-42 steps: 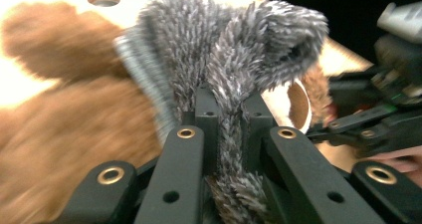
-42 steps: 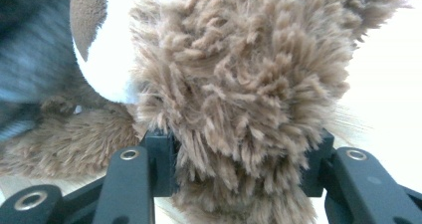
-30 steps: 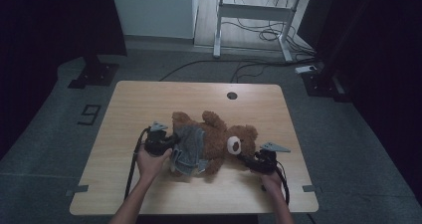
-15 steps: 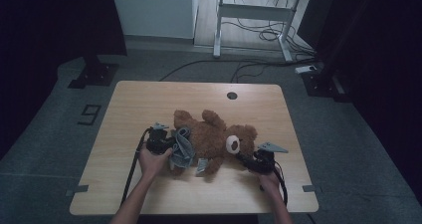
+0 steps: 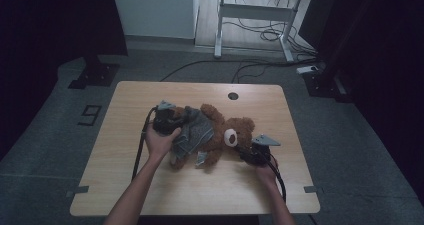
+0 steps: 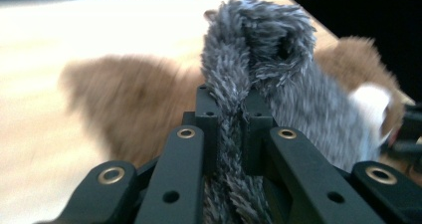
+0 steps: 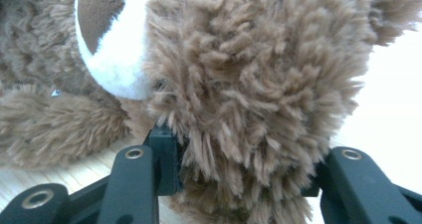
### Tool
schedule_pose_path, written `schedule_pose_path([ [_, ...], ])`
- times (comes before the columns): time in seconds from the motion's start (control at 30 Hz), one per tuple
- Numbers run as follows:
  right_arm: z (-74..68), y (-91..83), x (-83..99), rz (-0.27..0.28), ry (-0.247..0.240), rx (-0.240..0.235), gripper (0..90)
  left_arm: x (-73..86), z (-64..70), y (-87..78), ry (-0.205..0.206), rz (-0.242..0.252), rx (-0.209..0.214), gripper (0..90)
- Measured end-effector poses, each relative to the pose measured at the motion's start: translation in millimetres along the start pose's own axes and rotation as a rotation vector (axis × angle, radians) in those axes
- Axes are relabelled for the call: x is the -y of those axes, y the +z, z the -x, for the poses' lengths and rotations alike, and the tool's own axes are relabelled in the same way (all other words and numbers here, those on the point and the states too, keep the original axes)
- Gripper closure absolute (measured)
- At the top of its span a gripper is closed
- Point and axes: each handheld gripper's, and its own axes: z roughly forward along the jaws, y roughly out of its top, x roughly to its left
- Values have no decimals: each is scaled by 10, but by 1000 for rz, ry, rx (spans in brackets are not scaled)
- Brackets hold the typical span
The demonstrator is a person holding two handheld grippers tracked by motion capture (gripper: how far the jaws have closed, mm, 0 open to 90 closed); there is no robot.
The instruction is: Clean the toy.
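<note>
A brown teddy bear (image 5: 220, 135) lies on the wooden table (image 5: 130, 110) with its head to the right, white muzzle (image 5: 230, 137) up. A grey fuzzy garment (image 5: 196, 131) is draped over its body. My left gripper (image 5: 178, 121) is at the bear's left end, shut on a fold of the grey garment (image 6: 249, 50), which stands up between my fingers (image 6: 206, 107). Behind it the bear (image 6: 124, 99) is blurred. My right gripper (image 5: 244, 150) is at the bear's head, and its jaws press a thick tuft of the head's fur (image 7: 249, 109) between them, beside the muzzle (image 7: 114, 69).
A round cable hole (image 5: 233, 95) sits near the table's far edge. On the floor beyond stand a white desk frame (image 5: 250, 12) with loose cables (image 5: 270, 35), and a black stand base (image 5: 92, 75) at the left. A cable trails from each gripper towards the front edge.
My left gripper has moved away from the person, towards the far side, drawing the grey garment up along the bear. The right gripper has stayed at the bear's head.
</note>
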Motion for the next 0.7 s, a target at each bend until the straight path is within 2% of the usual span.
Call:
schedule_pose_path([
  [0.07, -2, -5, 2, 1, -12, 0, 509, -134, 77, 136, 18, -12, -6, 813],
  [0.13, -4, -9, 7, 2, -17, -1, 509, -213, 123, 320, 17, -56, -20, 811],
  [0.23, -8, -18, 13, 1, -19, -1, 507, -200, 100, 551, -13, -114, -42, 810],
  [0.3, -9, -23, 16, 2, -16, -2, 506, -145, 64, 605, -36, -124, -41, 811],
  [0.47, -32, -25, 20, -8, -26, -2, 496, 24, 36, 534, -68, -116, -9, 816],
  [0.7, -101, -67, 58, -52, -19, 3, 433, 263, 163, 298, -48, -90, 28, 823],
])
